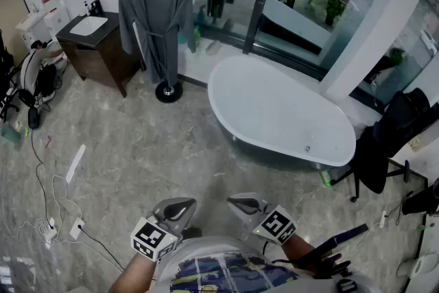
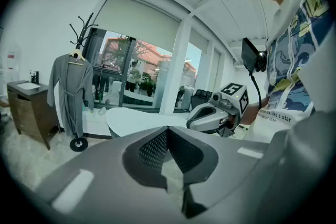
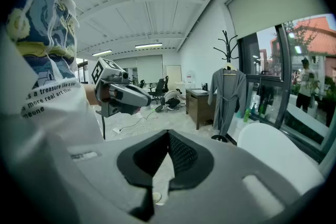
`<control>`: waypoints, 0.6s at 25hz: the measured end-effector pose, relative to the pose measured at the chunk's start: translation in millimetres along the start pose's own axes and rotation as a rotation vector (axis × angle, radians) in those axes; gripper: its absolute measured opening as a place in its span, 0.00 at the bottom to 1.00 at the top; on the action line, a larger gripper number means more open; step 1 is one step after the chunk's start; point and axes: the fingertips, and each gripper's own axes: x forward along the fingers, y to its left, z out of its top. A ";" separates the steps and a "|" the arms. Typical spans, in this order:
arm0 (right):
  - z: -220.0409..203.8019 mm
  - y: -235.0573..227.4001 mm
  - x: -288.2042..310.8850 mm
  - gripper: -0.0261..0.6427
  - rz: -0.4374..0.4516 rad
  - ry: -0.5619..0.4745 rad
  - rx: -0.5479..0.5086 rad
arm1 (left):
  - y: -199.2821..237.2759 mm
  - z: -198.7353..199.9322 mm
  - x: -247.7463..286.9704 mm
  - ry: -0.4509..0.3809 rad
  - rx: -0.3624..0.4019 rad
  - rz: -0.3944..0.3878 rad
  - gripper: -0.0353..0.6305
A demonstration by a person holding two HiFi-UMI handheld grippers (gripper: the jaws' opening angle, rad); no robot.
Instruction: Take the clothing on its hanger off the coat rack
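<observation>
While a limp grey robe drapes the black coat rack, left gripper and right gripper hover afar; jaws closed, empty.

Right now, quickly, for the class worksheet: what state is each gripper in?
Left gripper: closed, holding nothing.
Right gripper: closed, holding nothing.
</observation>
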 end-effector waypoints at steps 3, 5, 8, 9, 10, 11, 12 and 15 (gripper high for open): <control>17.4 -5.7 26.8 0.04 -0.008 0.004 -0.013 | 26.1 8.6 -12.2 -0.001 0.017 -0.012 0.06; 26.6 -9.7 46.7 0.04 -0.012 0.003 -0.019 | 46.7 11.3 -20.8 -0.002 0.021 -0.010 0.06; 40.5 -12.5 77.2 0.04 -0.006 0.000 -0.021 | 79.0 10.3 -33.1 0.002 0.011 0.001 0.06; 45.0 -13.8 87.1 0.04 -0.001 0.000 -0.018 | 89.6 10.0 -36.2 0.005 0.007 0.006 0.06; 48.8 -15.7 96.2 0.04 0.004 0.002 -0.013 | 99.3 9.9 -38.5 0.007 0.002 0.010 0.06; 51.6 -18.1 104.0 0.04 0.010 0.007 -0.009 | 107.2 10.2 -40.0 0.005 -0.005 0.015 0.06; 53.5 -21.2 110.4 0.04 0.018 0.013 -0.008 | 113.5 10.9 -40.8 -0.001 -0.012 0.019 0.06; 62.2 -38.4 128.1 0.06 0.038 0.010 -0.017 | 133.9 17.1 -37.6 -0.022 -0.029 0.035 0.06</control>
